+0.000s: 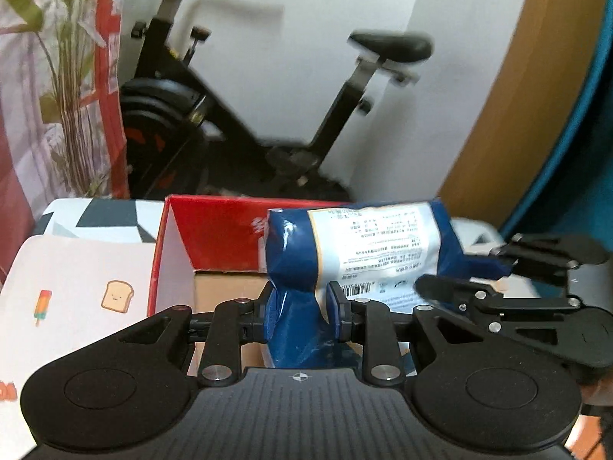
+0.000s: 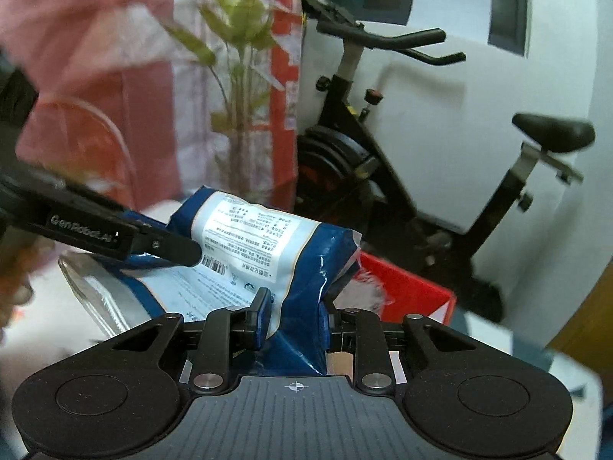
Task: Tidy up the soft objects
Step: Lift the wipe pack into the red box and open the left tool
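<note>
A soft blue and white plastic pack (image 1: 367, 253) with printed text and a barcode is held in the air between both grippers, above an open red cardboard box (image 1: 214, 237). My left gripper (image 1: 300, 308) is shut on one end of the pack. My right gripper (image 2: 297, 316) is shut on the other end of the pack (image 2: 260, 245). The right gripper also shows in the left wrist view (image 1: 517, 280), and the left gripper's finger crosses the right wrist view (image 2: 115, 234). The red box shows behind the pack in the right wrist view (image 2: 406, 287).
A black exercise bike (image 1: 268, 122) stands against the white wall behind the box. A green plant (image 1: 72, 115) and a red and white curtain are at the left. A white cloth with toast and ice-lolly prints (image 1: 76, 295) covers the surface left of the box. A wooden panel (image 1: 517, 96) is at the right.
</note>
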The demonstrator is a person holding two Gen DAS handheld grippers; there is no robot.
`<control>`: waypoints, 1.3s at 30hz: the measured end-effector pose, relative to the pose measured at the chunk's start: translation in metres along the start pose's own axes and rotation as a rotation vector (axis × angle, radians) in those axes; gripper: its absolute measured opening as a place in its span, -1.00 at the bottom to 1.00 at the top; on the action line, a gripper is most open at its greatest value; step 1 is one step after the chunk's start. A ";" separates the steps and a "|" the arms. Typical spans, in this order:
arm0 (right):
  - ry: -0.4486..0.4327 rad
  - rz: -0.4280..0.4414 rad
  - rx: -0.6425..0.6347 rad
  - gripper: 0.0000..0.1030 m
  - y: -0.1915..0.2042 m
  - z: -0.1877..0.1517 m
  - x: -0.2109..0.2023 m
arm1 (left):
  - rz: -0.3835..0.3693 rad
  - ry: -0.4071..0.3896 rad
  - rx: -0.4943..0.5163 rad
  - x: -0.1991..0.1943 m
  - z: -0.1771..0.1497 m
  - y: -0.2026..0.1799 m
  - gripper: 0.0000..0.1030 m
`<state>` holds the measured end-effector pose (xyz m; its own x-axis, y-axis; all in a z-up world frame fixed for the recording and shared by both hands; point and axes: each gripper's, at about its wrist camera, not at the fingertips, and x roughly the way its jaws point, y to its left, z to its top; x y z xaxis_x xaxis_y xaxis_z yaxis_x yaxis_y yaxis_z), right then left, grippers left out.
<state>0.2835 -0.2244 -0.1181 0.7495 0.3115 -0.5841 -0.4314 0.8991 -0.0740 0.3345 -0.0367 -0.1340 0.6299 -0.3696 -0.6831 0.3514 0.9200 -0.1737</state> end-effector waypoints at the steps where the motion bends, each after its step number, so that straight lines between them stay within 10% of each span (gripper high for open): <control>1: 0.018 -0.020 -0.022 -0.55 -0.001 -0.001 0.014 | 0.017 0.024 0.004 0.013 0.001 -0.001 -0.45; 14: 0.272 -0.034 0.001 -0.55 -0.007 -0.022 0.099 | 0.051 0.211 0.033 0.085 -0.003 0.015 -0.45; 24: 0.433 -0.076 0.146 -0.53 -0.030 -0.028 0.127 | 0.074 0.201 0.030 0.085 -0.005 0.014 -0.44; 39: 0.107 -0.066 0.248 -0.15 -0.020 -0.026 0.018 | 0.100 -0.024 0.075 -0.023 -0.022 -0.001 -0.23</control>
<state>0.2925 -0.2444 -0.1485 0.7087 0.2270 -0.6680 -0.2371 0.9684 0.0775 0.3044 -0.0261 -0.1337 0.6804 -0.2804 -0.6771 0.3362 0.9404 -0.0516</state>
